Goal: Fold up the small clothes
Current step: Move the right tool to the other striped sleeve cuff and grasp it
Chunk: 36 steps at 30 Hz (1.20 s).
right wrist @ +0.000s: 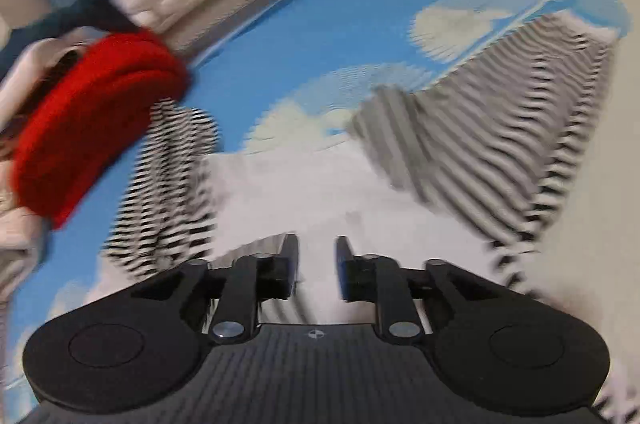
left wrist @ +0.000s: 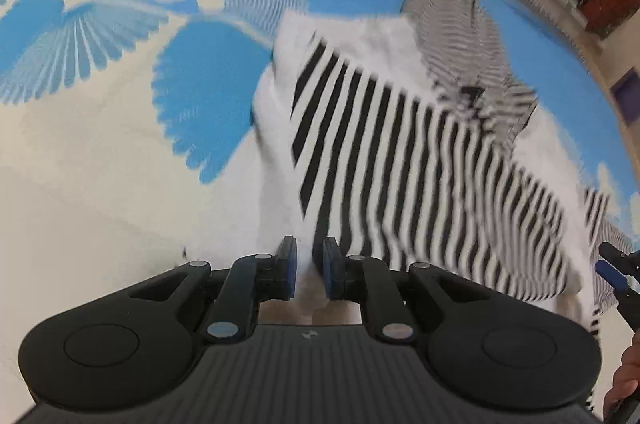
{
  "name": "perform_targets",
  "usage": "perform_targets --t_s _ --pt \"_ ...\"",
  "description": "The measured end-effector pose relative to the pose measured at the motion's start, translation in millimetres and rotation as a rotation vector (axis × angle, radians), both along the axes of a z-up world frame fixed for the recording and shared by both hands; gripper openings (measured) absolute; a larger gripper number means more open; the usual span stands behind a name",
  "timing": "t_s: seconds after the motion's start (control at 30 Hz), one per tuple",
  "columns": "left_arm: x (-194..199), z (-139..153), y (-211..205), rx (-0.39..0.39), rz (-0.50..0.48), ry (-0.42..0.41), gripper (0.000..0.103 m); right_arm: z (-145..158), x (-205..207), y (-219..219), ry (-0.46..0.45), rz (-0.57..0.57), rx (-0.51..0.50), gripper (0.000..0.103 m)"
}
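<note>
On the blue-and-cream patterned mat (left wrist: 100,152) lies a small black-and-white striped garment (left wrist: 384,160), spread partly flat so I can fold it. My left gripper (left wrist: 310,270) pinches a white edge of the cloth between nearly closed jaws, pinning that side down. My right gripper (right wrist: 318,266) hangs above the garment's white part with jaws a little apart, gripping nothing that I can see. A red knitted piece (right wrist: 92,128) waits beside it. Motion blur smears both views; no brand, label or writing is readable anywhere.
</note>
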<state>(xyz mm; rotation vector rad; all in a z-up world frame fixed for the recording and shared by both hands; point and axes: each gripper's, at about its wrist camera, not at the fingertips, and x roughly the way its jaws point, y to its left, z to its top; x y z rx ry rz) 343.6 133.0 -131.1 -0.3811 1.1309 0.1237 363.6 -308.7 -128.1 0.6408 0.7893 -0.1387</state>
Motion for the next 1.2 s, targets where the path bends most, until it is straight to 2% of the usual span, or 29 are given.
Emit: perform_targets --t_s 0.07,0.1,0.13,0.2,0.27,0.33,0.4,0.47,0.63,0.77,0.97,1.1,1.2 --pt "2 -10 0 0.013 -0.002 0.042 0.013 -17 6 -5 0.116 -0.014 0.008 0.025" --pt "2 -9 -1 0.017 -0.004 0.044 0.013 -28 11 -8 0.201 -0.015 -0.001 0.025" --pt "4 -5 -3 0.030 -0.010 0.038 0.013 -36 13 -6 0.245 -0.030 -0.003 0.025" --pt "5 8 -9 0.053 -0.036 -0.014 0.013 -34 9 -8 0.233 -0.057 0.017 0.025" --pt "6 14 -14 0.053 -0.064 -0.050 0.015 -23 12 -2 0.180 -0.006 -0.018 0.027" --pt "8 4 -16 0.031 -0.054 -0.005 0.017 -20 9 0 0.161 0.020 -0.008 0.037" --pt "10 -7 -17 0.010 -0.031 0.044 0.016 -26 7 -7 0.215 0.000 0.024 0.038" --pt "10 -1 -22 0.042 -0.031 0.031 0.017 -25 1 -17 0.247 -0.034 0.034 0.038" --pt "-2 29 -46 0.072 -0.095 -0.074 0.024 2 -18 -30 0.146 -0.033 -0.023 0.038" --pt "-6 30 -69 0.100 -0.157 -0.089 0.027 15 -27 -63 0.089 -0.067 -0.070 0.039" --pt "-9 26 -86 0.079 -0.178 -0.090 0.027 11 -48 -148 0.080 -0.241 -0.049 0.039" --pt "-4 26 -87 0.061 -0.166 -0.094 0.027 3 -56 -198 0.042 -0.355 -0.018 0.038" --pt "0 24 -88 0.047 -0.164 -0.093 0.027 -13 -55 -230 -0.007 -0.435 0.057 0.028"
